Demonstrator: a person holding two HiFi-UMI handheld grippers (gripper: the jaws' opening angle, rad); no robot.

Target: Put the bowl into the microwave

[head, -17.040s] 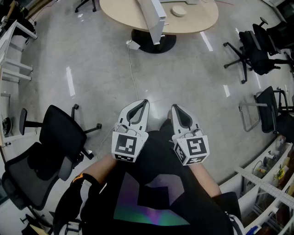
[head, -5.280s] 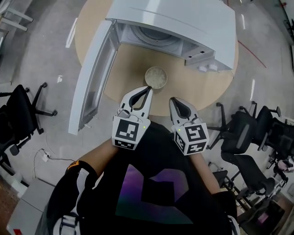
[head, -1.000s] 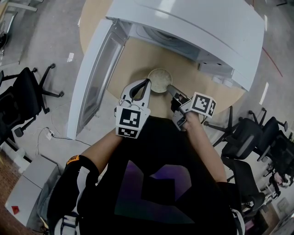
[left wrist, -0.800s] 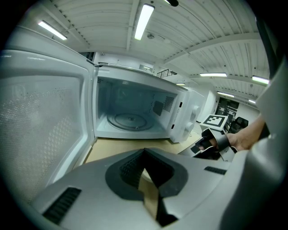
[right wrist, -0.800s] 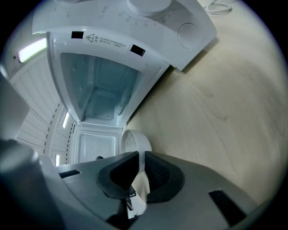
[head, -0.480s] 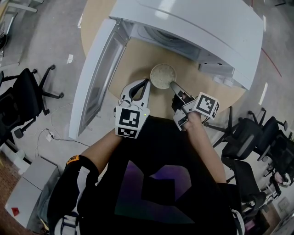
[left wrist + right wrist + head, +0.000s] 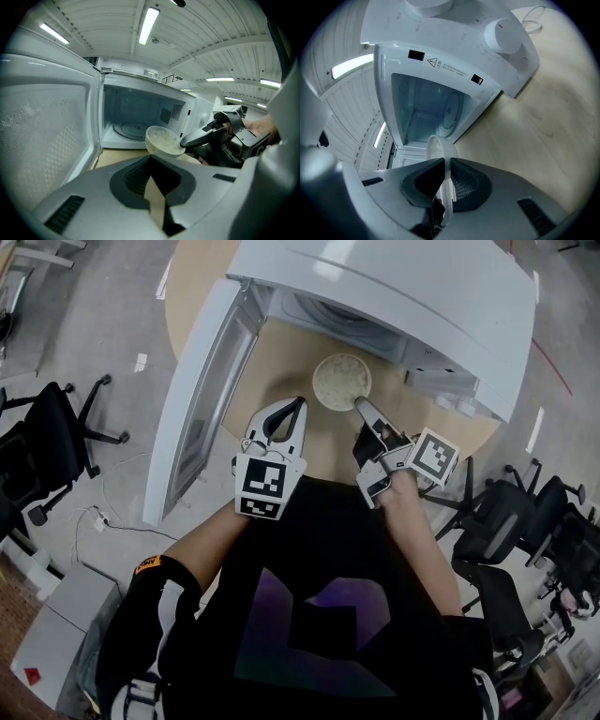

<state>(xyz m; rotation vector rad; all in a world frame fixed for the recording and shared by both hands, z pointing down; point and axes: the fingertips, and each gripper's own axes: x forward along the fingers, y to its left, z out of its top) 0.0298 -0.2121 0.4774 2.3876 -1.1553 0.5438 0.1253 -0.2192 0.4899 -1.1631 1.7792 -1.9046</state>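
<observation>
A white bowl (image 7: 341,381) with pale food in it hangs in front of the open microwave (image 7: 403,292), just outside its cavity (image 7: 133,123). My right gripper (image 7: 362,409) is shut on the bowl's near right rim, and the rim (image 7: 439,149) shows clamped between its jaws. In the left gripper view the bowl (image 7: 161,139) is level with the cavity floor, with the right gripper (image 7: 202,137) holding it from the right. My left gripper (image 7: 297,405) stays low and left of the bowl, shut on nothing.
The microwave door (image 7: 202,395) stands swung open to the left. The microwave rests on a round wooden table (image 7: 281,357). Black office chairs stand on the floor at the left (image 7: 42,442) and right (image 7: 511,521).
My right gripper has carried the bowl up and forward from in front of the left gripper toward the microwave opening. The left gripper has stayed where it was.
</observation>
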